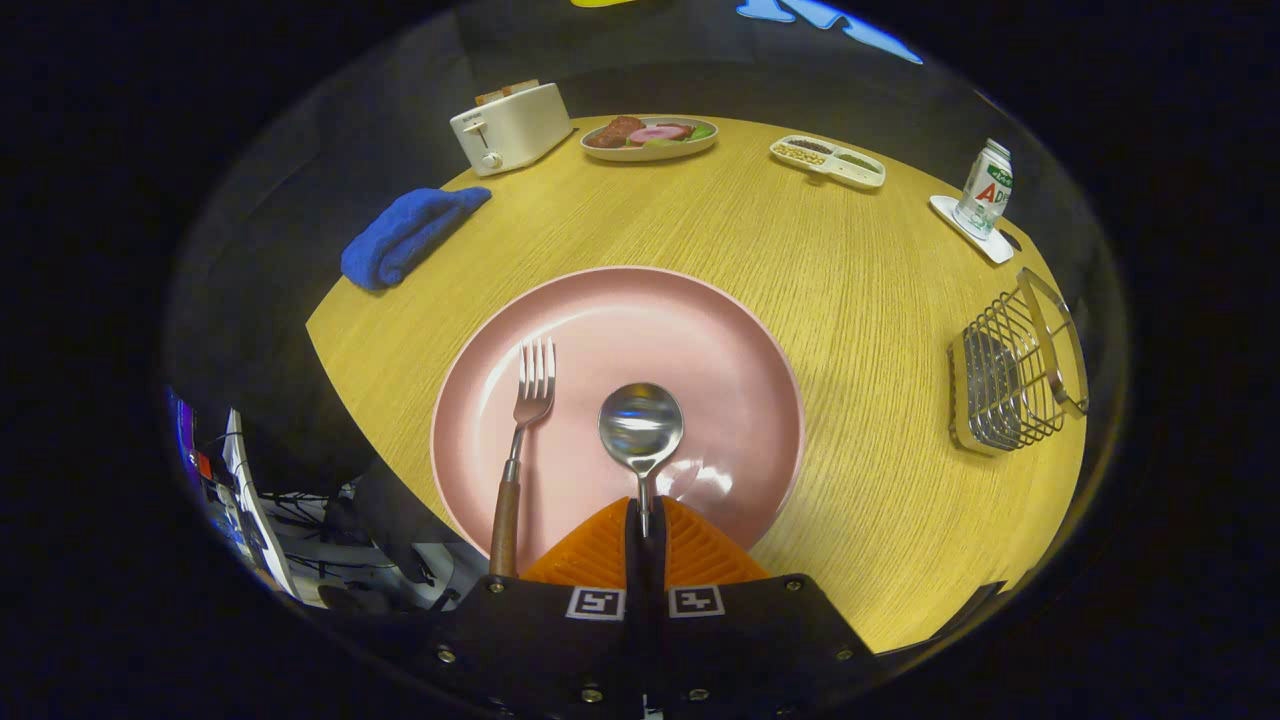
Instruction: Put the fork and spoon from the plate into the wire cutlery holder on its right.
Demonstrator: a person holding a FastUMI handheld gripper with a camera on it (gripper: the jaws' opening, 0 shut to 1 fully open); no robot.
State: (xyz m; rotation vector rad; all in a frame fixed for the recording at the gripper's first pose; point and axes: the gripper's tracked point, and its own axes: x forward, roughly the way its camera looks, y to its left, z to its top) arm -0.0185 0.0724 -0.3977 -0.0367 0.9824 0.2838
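since the tongs (645,520) are clamped on just the thin spoon (641,428) handle over the pink plate (720,330), it might swivel or slip out heading right to the wire cutlery holder (1015,380); fork (522,440) sits on the plate alongside.

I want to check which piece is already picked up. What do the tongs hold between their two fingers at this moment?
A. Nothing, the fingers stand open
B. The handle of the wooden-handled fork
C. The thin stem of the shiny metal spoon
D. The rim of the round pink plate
C: the tongs are closed on the thin stem of the shiny metal spoon, while the wooden-handled fork lies free beside it on the round pink plate.
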